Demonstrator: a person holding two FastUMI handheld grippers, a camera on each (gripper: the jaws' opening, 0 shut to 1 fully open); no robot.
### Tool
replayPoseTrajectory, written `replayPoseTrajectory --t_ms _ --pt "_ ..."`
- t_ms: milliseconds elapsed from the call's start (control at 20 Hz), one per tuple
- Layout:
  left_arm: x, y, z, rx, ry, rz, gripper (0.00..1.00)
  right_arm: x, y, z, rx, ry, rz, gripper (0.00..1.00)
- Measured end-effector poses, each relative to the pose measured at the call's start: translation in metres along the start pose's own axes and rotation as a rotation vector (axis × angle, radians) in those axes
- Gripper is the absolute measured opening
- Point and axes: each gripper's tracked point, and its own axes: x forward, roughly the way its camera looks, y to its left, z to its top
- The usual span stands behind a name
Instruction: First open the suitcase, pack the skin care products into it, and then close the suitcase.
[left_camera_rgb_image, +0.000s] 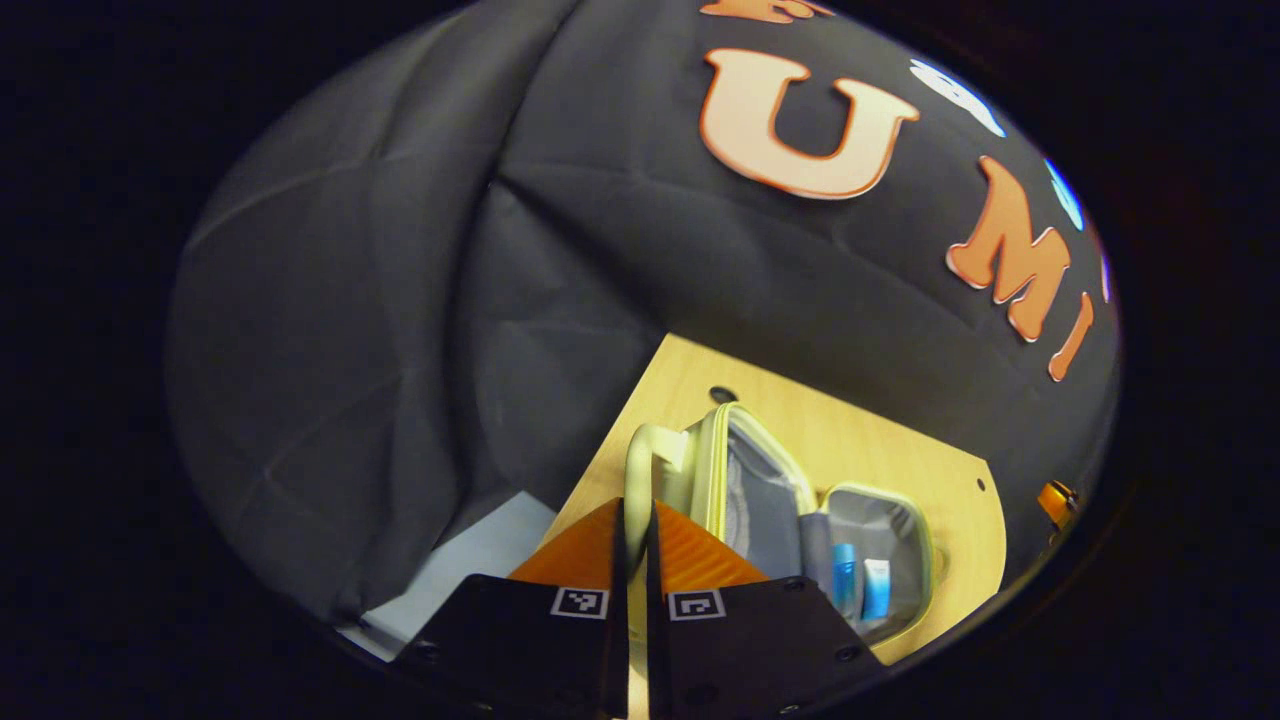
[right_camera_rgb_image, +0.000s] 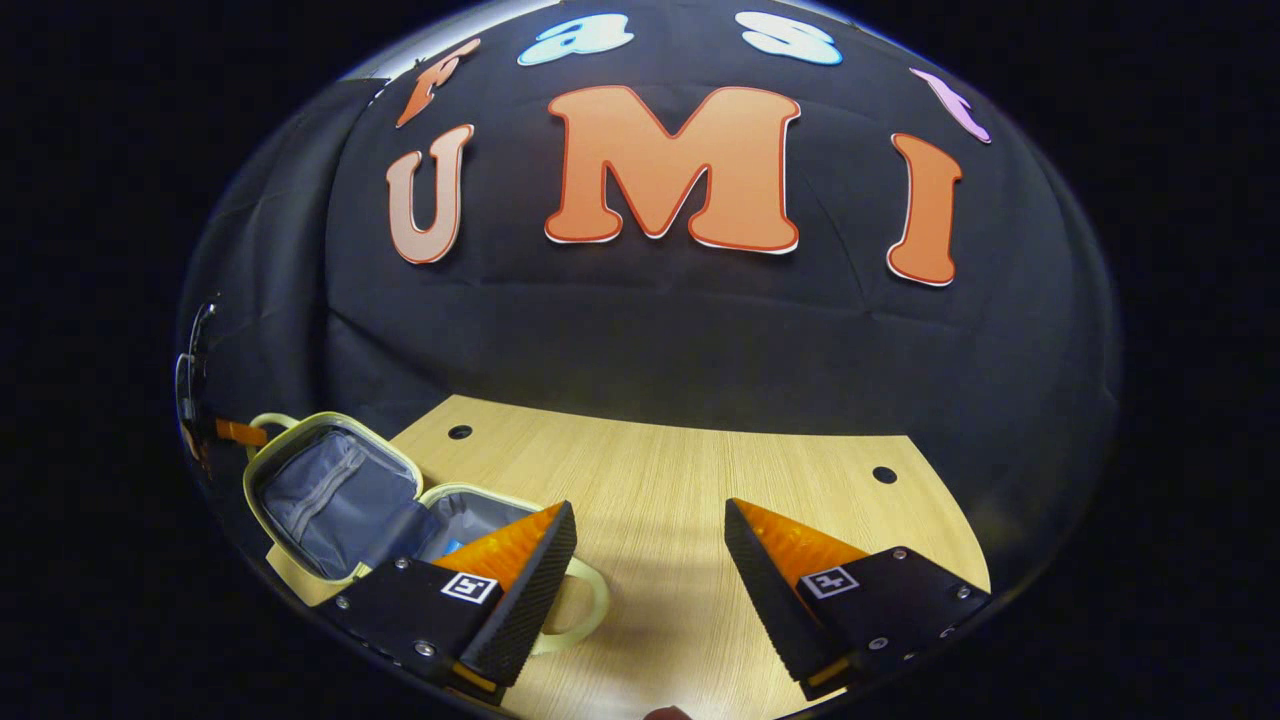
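Wooden table (right_camera_rgb_image: 700, 480): holds the open suitcase (left_camera_rgb_image: 770, 500).
Suitcase contents: skin care products (left_camera_rgb_image: 860, 585) in the lower half.
Left gripper (left_camera_rgb_image: 637, 530): fingers pinched on the lid handle (left_camera_rgb_image: 640, 460).
Right gripper (right_camera_rgb_image: 650, 540): jaws wide apart, holding nothing, beside suitcase.

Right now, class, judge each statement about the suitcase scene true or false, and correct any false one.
1. The suitcase lies open on the table. True.
2. The left gripper has its jaws shut on the suitcase handle. True.
3. The right gripper holds a bottle. False: its jaws are open and hold nothing.
4. The skin care products lie on the table beside the suitcase. False: they sit inside it.
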Motion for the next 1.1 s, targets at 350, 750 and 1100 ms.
replayPoseTrajectory --t_ms 350,750,1100 --pt "-0.05 -0.106 0.036 0.092 -0.104 -0.097 0.07 -0.007 -0.021 0.008 -0.049 -0.053 0.038 0.95" --pt "-0.076 -0.221 0.034 0.166 -0.138 -0.215 0.07 -0.018 -0.044 -0.001 -0.068 -0.065 0.065 0.95" --pt "-0.074 -0.305 0.005 0.126 -0.132 -0.344 0.08 -0.026 -0.069 -0.014 -0.044 -0.06 0.071 0.95"
